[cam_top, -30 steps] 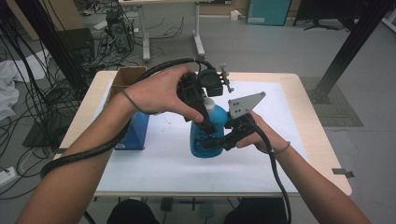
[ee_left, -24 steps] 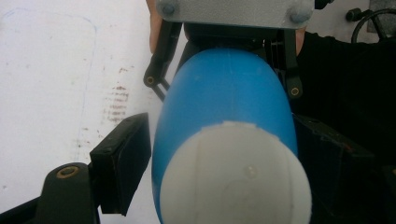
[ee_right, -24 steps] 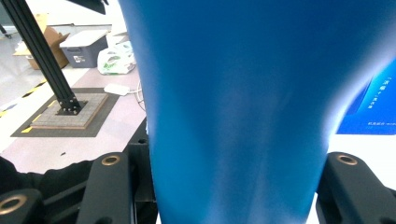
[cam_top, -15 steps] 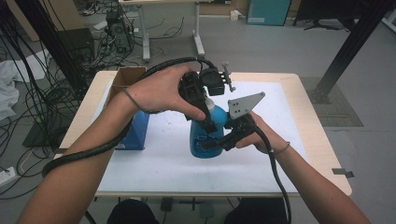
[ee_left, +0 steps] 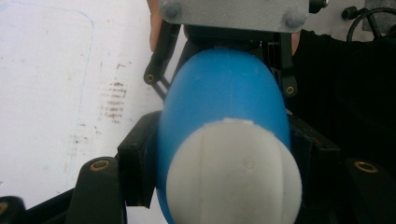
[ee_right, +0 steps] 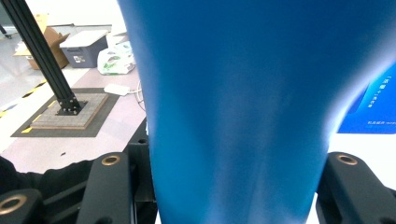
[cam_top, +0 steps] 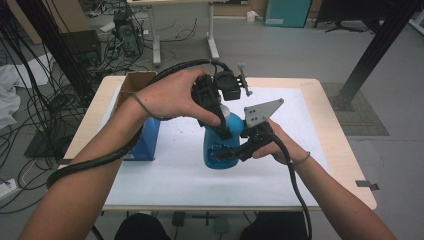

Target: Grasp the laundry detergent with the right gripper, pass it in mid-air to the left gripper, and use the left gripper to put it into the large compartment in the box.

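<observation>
The blue plastic bottle (cam_top: 218,150) stands upright on the white surface (cam_top: 165,170), near its middle and just right of a blue box. Its body is wide and rounded low down and narrows toward the top, where a white domed cap (ee_left: 233,179) sits. My right claw (cam_top: 235,151) clamps the lower body from the side; my left claw (cam_top: 222,131), its jaws just closed, grips the bottle near the top.

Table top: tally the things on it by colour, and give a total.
Blue: 2, the bottle with a white cap, clamped by the left gripper and the right gripper, and the blue box.
Brown: 1, the cardboard box.
Total: 3.
</observation>
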`<act>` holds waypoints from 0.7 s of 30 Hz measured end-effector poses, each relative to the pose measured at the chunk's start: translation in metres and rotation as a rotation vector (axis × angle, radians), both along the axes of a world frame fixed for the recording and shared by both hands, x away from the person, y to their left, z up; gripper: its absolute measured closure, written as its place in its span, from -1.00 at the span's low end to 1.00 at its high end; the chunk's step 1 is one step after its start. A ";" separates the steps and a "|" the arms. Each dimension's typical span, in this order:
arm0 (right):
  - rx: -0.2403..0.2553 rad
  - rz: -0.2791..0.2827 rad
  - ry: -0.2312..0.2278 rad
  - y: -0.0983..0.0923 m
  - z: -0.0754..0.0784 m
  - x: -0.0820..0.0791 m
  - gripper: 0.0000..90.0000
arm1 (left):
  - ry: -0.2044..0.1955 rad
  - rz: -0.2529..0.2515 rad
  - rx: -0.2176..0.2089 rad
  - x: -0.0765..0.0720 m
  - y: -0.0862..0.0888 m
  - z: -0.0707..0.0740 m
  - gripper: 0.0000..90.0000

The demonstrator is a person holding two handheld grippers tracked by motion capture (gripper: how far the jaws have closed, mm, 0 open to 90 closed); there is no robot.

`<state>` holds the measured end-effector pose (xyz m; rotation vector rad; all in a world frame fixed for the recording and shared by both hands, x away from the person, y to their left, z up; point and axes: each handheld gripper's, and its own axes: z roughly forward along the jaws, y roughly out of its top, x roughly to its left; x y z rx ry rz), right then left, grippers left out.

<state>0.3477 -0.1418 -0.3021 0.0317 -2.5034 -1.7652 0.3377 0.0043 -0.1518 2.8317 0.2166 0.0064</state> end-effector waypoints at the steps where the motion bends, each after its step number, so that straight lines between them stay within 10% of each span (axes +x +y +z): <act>1: -0.001 0.002 0.000 0.000 0.000 0.000 -0.03 | -0.001 0.001 -0.001 0.000 0.000 0.000 -0.18; 21: 0.010 0.002 -0.002 -0.002 0.001 0.002 -0.03 | -0.015 0.014 -0.005 0.000 -0.003 0.002 -0.18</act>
